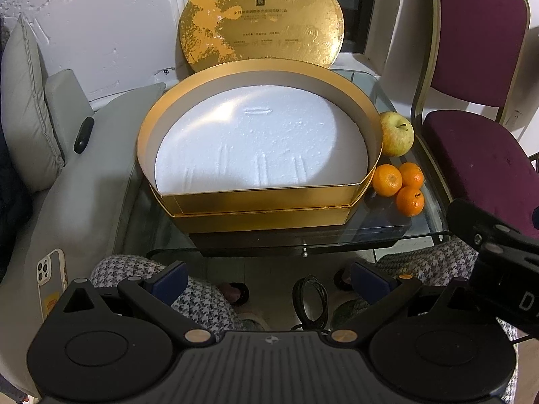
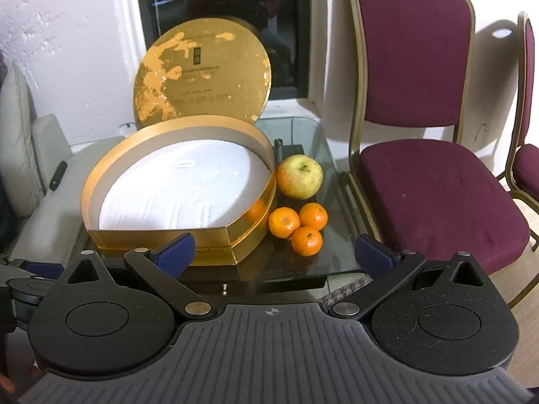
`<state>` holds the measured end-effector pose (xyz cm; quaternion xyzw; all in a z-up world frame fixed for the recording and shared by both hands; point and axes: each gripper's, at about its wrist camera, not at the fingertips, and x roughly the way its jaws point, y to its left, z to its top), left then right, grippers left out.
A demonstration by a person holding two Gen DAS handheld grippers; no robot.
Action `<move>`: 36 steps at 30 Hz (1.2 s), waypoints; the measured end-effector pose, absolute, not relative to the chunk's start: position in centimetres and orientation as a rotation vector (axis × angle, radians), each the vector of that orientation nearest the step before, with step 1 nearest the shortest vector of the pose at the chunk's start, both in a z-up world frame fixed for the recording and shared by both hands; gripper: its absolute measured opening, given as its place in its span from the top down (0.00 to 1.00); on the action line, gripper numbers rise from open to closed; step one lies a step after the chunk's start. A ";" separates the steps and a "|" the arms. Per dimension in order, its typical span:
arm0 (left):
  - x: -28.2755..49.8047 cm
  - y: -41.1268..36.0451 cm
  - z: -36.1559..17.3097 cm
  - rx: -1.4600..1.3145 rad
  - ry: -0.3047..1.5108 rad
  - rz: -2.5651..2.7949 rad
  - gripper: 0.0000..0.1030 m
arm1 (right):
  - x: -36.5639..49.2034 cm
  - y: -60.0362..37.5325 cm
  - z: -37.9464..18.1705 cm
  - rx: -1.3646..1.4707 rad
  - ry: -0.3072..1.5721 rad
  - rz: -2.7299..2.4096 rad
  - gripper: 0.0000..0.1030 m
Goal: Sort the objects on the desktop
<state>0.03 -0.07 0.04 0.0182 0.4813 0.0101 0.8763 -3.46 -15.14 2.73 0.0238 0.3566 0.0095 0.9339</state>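
Glass counter (image 2: 303, 262) beside a white wall, dark window behind; maroon chair (image 2: 431, 181) at 3 o'clock, grey sofa (image 1: 84, 175) at 9 o'clock.

Items we log:
- Gold box (image 2: 161, 235), open, white foam liner (image 2: 182, 188) bare, nothing inside. Its round lid (image 2: 202, 77) stands propped at 12 o'clock behind it.
- Apple (image 2: 299, 176), on the glass just beside the box wall, at 3 o'clock of the box.
- Three tangerines (image 2: 298, 225), clustered and touching, at 6 o'clock of the apple.
- Left gripper (image 1: 269, 277): fingers wide apart, holding nothing, held back short of the counter's near edge.
- Right gripper (image 2: 274, 249): fingers wide apart, empty, pointed toward the fruit.

Step, as we judge it: the start, no fruit yet boxed. Next move likely calls for the right gripper to advance over the nearest tangerine and close gently; round fruit may roll on glass.

Unclear: lid lettering illegible; a phone (image 1: 50, 279) lies on the sofa, partly cut off; a dark post (image 2: 279, 149) behind the apple is unidentifiable.
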 end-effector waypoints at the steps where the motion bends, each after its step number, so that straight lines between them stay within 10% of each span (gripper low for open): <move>1: 0.0 -0.1 0.1 0.038 1.004 0.021 0.01 | -3.4 -15.2 2.7 0.050 0.730 0.020 0.00; 36: 0.1 0.0 0.3 0.052 1.002 0.018 0.01 | -3.3 -15.5 2.7 0.066 0.731 0.024 0.00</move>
